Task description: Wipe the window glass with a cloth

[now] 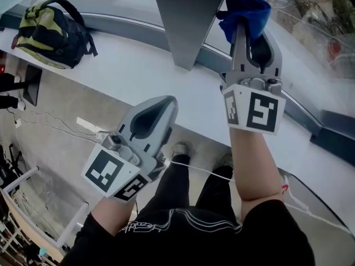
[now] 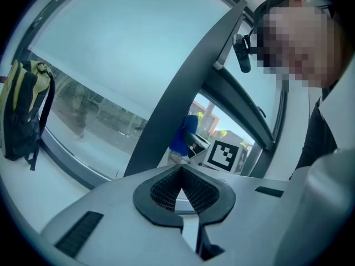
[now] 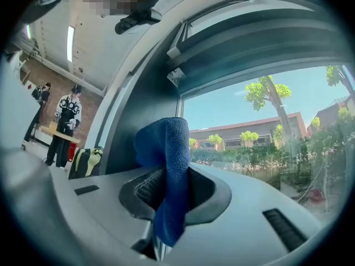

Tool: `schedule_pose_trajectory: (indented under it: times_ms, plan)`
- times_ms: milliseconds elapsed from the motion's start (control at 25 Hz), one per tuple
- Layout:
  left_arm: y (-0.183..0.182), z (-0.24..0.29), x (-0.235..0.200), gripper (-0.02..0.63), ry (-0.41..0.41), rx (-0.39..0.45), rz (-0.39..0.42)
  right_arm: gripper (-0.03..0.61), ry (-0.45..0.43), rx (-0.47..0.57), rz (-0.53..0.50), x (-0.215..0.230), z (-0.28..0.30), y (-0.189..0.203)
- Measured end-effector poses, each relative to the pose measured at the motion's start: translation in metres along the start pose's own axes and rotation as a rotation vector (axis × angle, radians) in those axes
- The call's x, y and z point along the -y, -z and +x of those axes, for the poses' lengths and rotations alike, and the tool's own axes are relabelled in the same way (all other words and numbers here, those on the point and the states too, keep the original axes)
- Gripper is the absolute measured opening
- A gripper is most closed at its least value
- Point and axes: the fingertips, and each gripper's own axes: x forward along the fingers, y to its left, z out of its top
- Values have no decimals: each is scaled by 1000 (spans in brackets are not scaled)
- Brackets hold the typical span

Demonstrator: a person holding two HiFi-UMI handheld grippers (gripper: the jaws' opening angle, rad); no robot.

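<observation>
A blue cloth (image 1: 244,10) is bunched in my right gripper (image 1: 248,27), which is shut on it and raised to the window glass (image 1: 313,35) just right of the dark pillar (image 1: 186,21). In the right gripper view the cloth (image 3: 169,165) hangs down between the jaws, with the glass (image 3: 266,132) and trees right behind it. My left gripper (image 1: 165,103) is lower, over the white sill (image 1: 127,71), shut with nothing in it. The left gripper view shows its ribbed pads (image 2: 166,187) meeting, and the cloth (image 2: 184,134) beyond the pillar.
A black and yellow backpack (image 1: 50,32) lies on the sill at the far left. Cables (image 1: 50,123) trail over the floor below. The person's legs and shoes (image 1: 180,148) are under the grippers. Two people (image 3: 64,126) stand far back in the room.
</observation>
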Motion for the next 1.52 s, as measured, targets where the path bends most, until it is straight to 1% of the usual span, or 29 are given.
schedule_pose_trajectory:
  times_ms: [160, 320, 600, 760, 960, 1160, 1320, 1520]
  plan:
    - [8, 0, 0, 6, -1, -3, -15, 63, 27, -14, -6, 6, 14, 8]
    - [13, 3, 8, 6, 2, -9, -11, 63, 39, -24, -26, 11, 15, 10]
    - [31, 26, 45, 5, 32, -33, -15, 63, 57, -39, -49, 42, -9, 13]
    - [44, 45, 76, 6, 63, -52, -20, 63, 83, -40, -59, 76, -31, 10]
    - [61, 75, 124, 5, 110, -71, -24, 63, 117, -48, -67, 127, -66, 9]
    - [84, 100, 170, 6, 142, -101, -19, 63, 151, -59, -78, 178, -102, 10]
    - [101, 122, 208, 6, 172, -121, -23, 63, 165, -53, -106, 215, -132, 7]
    - [124, 154, 261, 6, 212, -139, -26, 63, 189, -78, -140, 270, -176, 14]
